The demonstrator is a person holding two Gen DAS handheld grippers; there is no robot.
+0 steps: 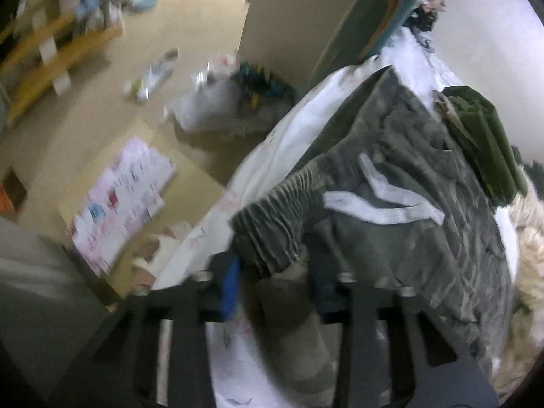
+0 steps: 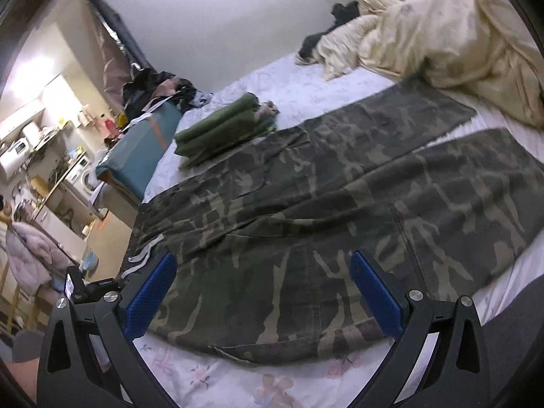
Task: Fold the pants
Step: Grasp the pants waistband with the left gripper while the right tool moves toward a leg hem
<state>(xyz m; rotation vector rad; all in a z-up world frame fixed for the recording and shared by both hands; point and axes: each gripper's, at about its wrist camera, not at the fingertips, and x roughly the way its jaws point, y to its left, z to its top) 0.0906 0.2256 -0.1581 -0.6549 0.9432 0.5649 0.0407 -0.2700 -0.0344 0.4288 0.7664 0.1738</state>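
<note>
Left wrist view, blurred: the left gripper (image 1: 272, 272), its blue-padded fingers (image 1: 229, 285) drawn close together, appears clamped on the gathered elastic waistband (image 1: 275, 224) of the camouflage cotton pants (image 2: 323, 210), near the white drawstring (image 1: 380, 204), at the edge of the bed with the white flower-printed sheet (image 2: 306, 85). Right wrist view shows the right gripper (image 2: 261, 292) over the pants' near side, its fingers (image 2: 149, 292) wide apart and holding nothing. The pants lie flat across the bed, both legs running away from the waistband toward the crumpled cream duvet (image 2: 442, 34); a folded olive-green garment (image 2: 221, 132) sits just beyond them. The fold looks barely begun: one waistband corner taken. The next move likely calls for the right fingers to close on cloth, then carry one leg over the other.
</note>
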